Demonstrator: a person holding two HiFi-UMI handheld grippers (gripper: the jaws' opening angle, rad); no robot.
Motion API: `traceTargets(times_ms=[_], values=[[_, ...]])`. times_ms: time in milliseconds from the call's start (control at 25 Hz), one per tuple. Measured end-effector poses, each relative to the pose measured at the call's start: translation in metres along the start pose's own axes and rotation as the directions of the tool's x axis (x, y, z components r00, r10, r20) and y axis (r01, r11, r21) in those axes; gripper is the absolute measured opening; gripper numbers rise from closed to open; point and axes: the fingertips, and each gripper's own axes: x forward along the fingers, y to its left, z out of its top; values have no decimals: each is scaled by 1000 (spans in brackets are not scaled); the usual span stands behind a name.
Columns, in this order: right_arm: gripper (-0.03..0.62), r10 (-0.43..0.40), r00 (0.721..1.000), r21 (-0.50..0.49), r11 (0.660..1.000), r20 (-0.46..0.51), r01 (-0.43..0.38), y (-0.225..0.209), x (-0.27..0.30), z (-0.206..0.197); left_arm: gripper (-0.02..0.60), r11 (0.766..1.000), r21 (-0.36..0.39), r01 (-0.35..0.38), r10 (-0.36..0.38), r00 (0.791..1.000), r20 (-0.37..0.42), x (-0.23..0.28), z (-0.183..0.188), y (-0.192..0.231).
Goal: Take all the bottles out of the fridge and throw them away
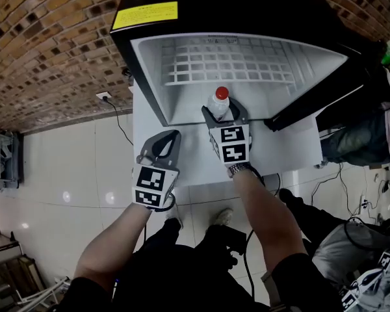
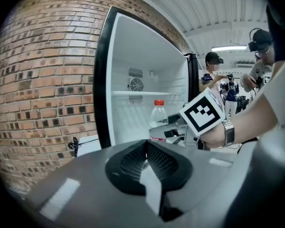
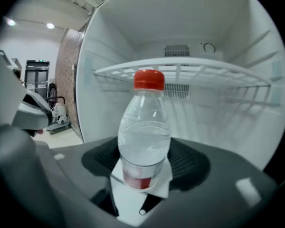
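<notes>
A clear bottle (image 1: 218,103) with a red cap and a red label stands upright between my right gripper's (image 1: 225,113) jaws, which are shut on its lower body at the open fridge's (image 1: 182,64) front edge. In the right gripper view the bottle (image 3: 145,127) fills the middle in front of the white wire shelf (image 3: 190,69). The left gripper view shows the same bottle (image 2: 157,119) held by the right gripper (image 2: 173,129). My left gripper (image 1: 174,135) hangs to the left of the fridge opening, shut and holding nothing. No other bottle shows inside the fridge.
The fridge's black door (image 1: 325,90) swings out to the right. The fridge sits on a white base (image 1: 292,148). A brick wall (image 1: 45,44) runs along the left, with a socket and cable (image 1: 104,97) on the floor. People stand at the right (image 2: 211,75).
</notes>
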Motion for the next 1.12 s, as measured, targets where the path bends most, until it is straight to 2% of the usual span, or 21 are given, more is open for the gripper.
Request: traceTargets(times_ms=[240, 440, 840, 1120], values=[[307, -56, 998, 10, 998, 10, 56, -22, -58, -12, 3, 996, 27, 82, -83, 997, 11, 8, 9, -50], [307, -115, 993, 28, 993, 10, 115, -43, -112, -28, 3, 984, 57, 171, -172, 985, 20, 17, 17, -103], [307, -261, 964, 88, 960, -50, 265, -97, -221, -89, 3, 921, 114, 371, -373, 928, -8, 46, 21, -225], [307, -341, 936, 129, 928, -87, 350, -129, -280, -131, 3, 874, 144, 464, -464, 885, -40, 61, 13, -297]])
